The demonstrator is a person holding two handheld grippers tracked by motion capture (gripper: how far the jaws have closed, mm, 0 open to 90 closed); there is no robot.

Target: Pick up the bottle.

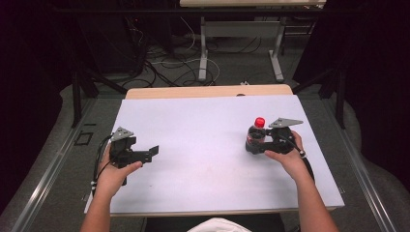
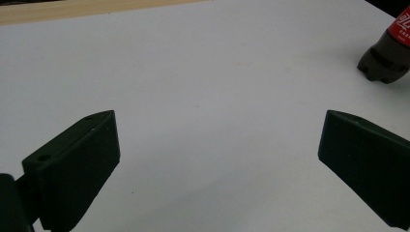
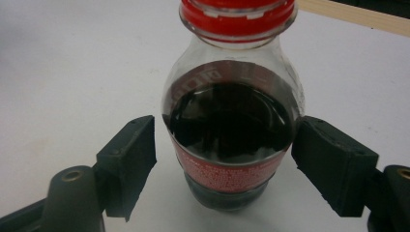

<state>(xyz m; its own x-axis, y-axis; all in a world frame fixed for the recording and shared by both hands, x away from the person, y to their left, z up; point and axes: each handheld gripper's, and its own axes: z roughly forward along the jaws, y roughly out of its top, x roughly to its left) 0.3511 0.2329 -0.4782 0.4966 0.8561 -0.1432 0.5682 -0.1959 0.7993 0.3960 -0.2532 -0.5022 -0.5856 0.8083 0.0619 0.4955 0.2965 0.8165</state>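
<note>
A small clear bottle [image 1: 255,135] of dark drink, with a red cap and a red label, stands upright on the right half of the white table [image 1: 203,121]. My right gripper [image 1: 254,145] has a jaw on either side of it. In the right gripper view the bottle [image 3: 232,125] sits between the jaws of that gripper [image 3: 225,159]. A thin strip of table shows beside the left pad, and the right pad is at the bottle's wall. My left gripper [image 1: 152,152] rests at the table's left, its jaws [image 2: 217,150] wide open and holding nothing. The bottle [image 2: 387,53] shows at far right.
The table's far edge is a wooden strip [image 1: 208,91]. Beyond it are a dark floor with cables [image 1: 164,67] and the legs of another table [image 1: 203,53]. A person's forearms come in from the bottom.
</note>
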